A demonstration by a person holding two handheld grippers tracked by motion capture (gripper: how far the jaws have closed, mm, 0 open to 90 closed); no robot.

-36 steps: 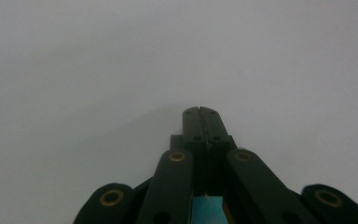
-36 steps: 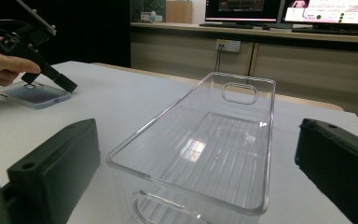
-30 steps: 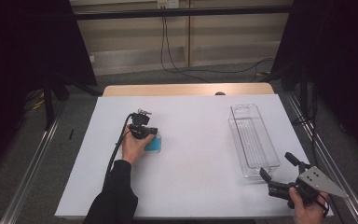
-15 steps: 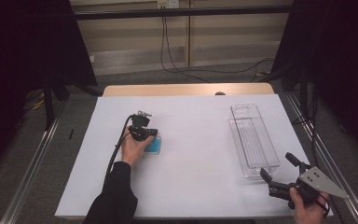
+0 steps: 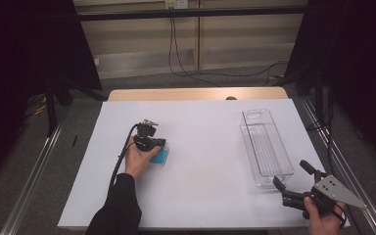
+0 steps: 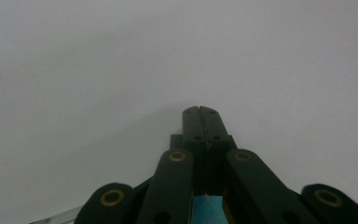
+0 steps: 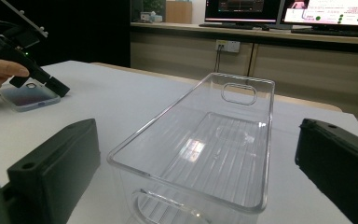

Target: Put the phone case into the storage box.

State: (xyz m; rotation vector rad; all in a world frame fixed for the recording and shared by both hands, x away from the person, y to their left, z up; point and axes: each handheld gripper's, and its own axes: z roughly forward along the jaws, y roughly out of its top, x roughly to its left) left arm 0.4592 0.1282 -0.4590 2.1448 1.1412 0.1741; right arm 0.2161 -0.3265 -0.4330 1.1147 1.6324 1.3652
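Note:
My left gripper (image 5: 160, 145) is held in a hand on the left half of the white table, pointing down at the sheet. Its jaws are shut tip to tip (image 6: 203, 113) with nothing between them. A flat blue-tinted case (image 5: 160, 157) lies on the table under that gripper, and its blue shows beneath the jaws (image 6: 207, 206). From the right gripper view, the left gripper (image 7: 56, 87) touches down at the edge of the case (image 7: 25, 97). My right gripper (image 5: 290, 172) is open at the near right corner. The near end of a clear plastic bin (image 7: 205, 154) sits just ahead of its jaws.
The clear bin (image 5: 264, 147) stands lengthwise on the right side of the table (image 5: 205, 186), with a handle slot at its far end. A black cable (image 5: 122, 156) trails from the left gripper along the forearm. A wooden strip (image 5: 196, 94) runs along the far edge of the table.

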